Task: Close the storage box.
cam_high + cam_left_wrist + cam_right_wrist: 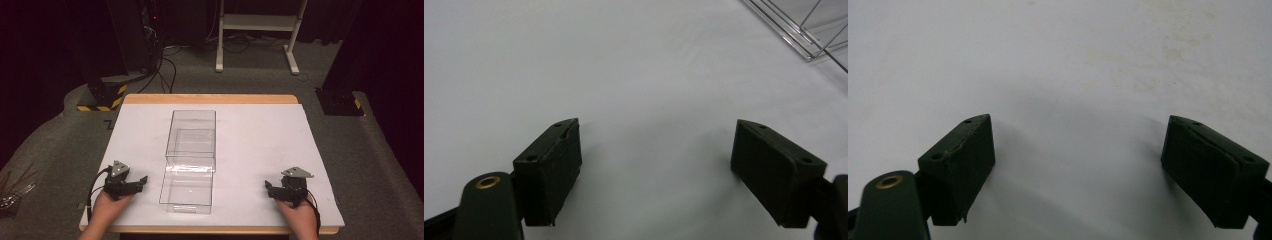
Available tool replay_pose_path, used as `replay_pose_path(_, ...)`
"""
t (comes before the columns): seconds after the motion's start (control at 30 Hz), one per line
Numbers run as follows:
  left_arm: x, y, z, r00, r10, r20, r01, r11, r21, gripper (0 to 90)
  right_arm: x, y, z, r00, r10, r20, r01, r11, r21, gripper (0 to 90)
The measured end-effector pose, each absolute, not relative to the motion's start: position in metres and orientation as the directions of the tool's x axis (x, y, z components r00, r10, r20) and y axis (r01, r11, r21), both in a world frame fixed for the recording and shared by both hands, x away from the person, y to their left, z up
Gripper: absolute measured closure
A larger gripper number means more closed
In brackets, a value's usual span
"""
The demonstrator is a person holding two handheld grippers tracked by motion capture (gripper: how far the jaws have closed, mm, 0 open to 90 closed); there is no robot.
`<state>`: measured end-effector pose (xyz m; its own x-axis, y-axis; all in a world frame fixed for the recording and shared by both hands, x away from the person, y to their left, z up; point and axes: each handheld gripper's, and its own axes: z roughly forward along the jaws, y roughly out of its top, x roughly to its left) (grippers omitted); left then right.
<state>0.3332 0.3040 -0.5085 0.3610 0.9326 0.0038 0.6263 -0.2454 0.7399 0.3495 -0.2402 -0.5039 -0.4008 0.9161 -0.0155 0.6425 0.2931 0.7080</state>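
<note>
High view first: left gripper [140,181] low at the near left of the tabletop [260,135], held in the left hand [107,207], pointing right toward the clear box [190,160]. Fingers spread wide, gripping nothing, apart from the box. Right gripper [268,188] low at the near right, held in the right hand [300,217], pointing left toward the same box but well apart from it. Fingers likewise wide, with nothing between them.

Left gripper view: two black fingers [551,167] far apart over bare white tabletop [574,60], only shadow beneath them. Corner of the clear box [809,35] at the upper right, not touched.

Right gripper view: black fingers [960,160] equally far apart over white tabletop [1048,60], faint yellowish stains on the surface at upper right. Nothing gripped, nothing touched but perhaps the surface itself; cannot tell whether the tips rest on it.

Box at the tabletop's middle, long and see-through, running from near edge toward far edge; appears to be an outer case with an inner drawer part pulled toward the near side. Nothing between either gripper and the box.

Beyond the tabletop: grey carpet floor [380,165], black cables [165,70], a white frame [260,30], dark stands with yellow-black striped feet [102,100].
</note>
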Motion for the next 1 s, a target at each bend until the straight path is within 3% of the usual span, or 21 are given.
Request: replay_pose_path(1.0,0.3328,0.3056,-0.5068,0.351,0.936,-0.003,0.629,-0.233,0.742,24.5,0.3495,-0.2403,-0.5038,-0.401,0.916,-0.015,0.643,0.293,0.708,13.9)
